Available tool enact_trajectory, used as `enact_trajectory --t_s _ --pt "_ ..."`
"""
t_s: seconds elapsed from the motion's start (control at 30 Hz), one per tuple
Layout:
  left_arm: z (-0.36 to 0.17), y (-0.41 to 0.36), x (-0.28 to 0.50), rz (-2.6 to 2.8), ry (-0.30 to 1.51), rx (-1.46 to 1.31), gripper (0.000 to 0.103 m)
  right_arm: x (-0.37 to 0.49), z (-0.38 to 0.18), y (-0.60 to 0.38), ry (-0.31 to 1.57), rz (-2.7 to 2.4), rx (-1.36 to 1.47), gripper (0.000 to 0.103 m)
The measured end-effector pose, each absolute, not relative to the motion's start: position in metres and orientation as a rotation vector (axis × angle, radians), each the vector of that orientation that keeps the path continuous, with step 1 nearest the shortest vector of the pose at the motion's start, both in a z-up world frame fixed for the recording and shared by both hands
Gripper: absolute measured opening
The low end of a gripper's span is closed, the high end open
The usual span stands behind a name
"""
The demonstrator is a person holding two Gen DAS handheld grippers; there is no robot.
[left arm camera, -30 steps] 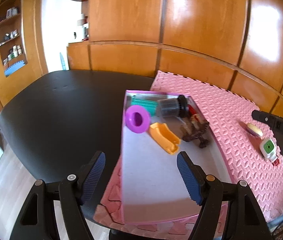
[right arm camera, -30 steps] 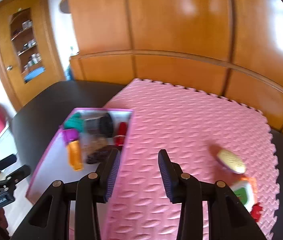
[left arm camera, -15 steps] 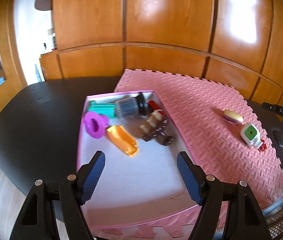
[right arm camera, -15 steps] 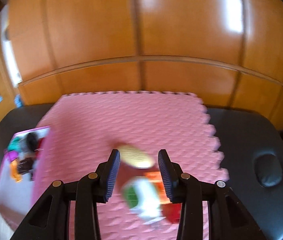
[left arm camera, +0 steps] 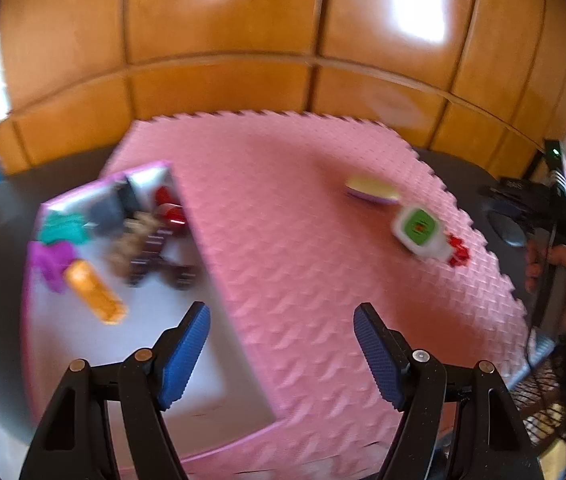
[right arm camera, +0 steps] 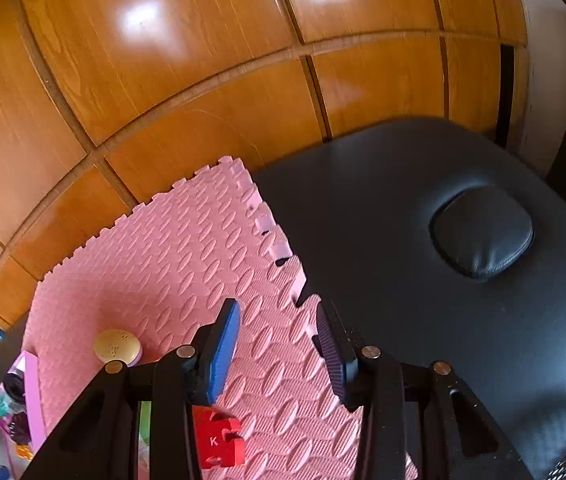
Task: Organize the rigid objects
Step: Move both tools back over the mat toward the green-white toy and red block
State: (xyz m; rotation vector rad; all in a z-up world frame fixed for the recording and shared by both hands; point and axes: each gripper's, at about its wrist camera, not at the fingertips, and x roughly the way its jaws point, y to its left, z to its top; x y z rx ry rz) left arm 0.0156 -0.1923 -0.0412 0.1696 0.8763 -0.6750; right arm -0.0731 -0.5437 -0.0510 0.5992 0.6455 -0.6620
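The left wrist view is blurred. In it a pink box [left arm camera: 187, 216] at the left holds several toys: teal, purple, orange, dark brown and red. On the pink foam mat [left arm camera: 291, 240] lie a yellow-topped oval piece [left arm camera: 371, 191], a white bottle with a green label [left arm camera: 419, 232] and a red puzzle piece [left arm camera: 459, 254]. My left gripper [left arm camera: 282, 320] hangs open and empty over the box wall and mat. My right gripper [right arm camera: 278, 322] stands narrowly open, empty, over the mat's right edge. The red puzzle piece [right arm camera: 219, 440] and oval piece [right arm camera: 117, 346] lie below and left of it.
The mat lies on a black padded table [right arm camera: 423, 320] with a round cushion insert [right arm camera: 483, 232]. Wooden panelled cabinets [left arm camera: 223, 40] close off the back. A person's hand [left arm camera: 563, 264] holding the other gripper's handle shows at the right of the left wrist view.
Both views have swung rightward. The left gripper moved from over the box toward the mat. The right gripper swept past the oval piece and bottle to the mat's right edge and rolled.
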Motion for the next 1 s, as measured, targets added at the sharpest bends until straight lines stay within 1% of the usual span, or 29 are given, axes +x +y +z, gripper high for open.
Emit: enact_trajectory --t_s 0.13,0.3,0.57,0.67,0.73,0.8,0.9,1.0 --pt "-0.051 -0.224 0.018 -0.746 0.962 0.153 0.075 -0.070 -0.049 -0.536 0.659 -0.652 0.579 0.039" --pt "-0.054 -0.246 0.017 -0.769 0.983 0.166 0.075 -0.054 -0.056 -0.526 0.716 -0.567 0.547 0.040" --pt "-0.061 -0.249 0.018 -0.757 1.002 0.167 0.075 -0.019 -0.065 -0.466 0.839 -0.464 0.190 0.040" --pt "-0.061 -0.247 0.018 -0.757 0.999 0.165 0.075 -0.015 -0.064 -0.444 0.839 -0.331 0.130 0.038" --pt "-0.061 -0.246 0.019 -0.754 0.999 0.164 0.075 -0.017 -0.059 -0.435 0.820 -0.204 0.157 0.038" --pt "-0.062 -0.245 0.020 -0.748 1.002 0.162 0.076 -0.017 -0.057 -0.438 0.820 -0.016 0.346 0.037" --pt "-0.064 -0.244 0.022 -0.740 1.009 0.160 0.076 -0.022 -0.054 -0.445 0.803 -0.080 0.339 0.037" --pt "-0.065 -0.246 0.022 -0.741 1.017 0.161 0.076 -0.027 -0.057 -0.466 0.805 -0.176 0.409 0.037"
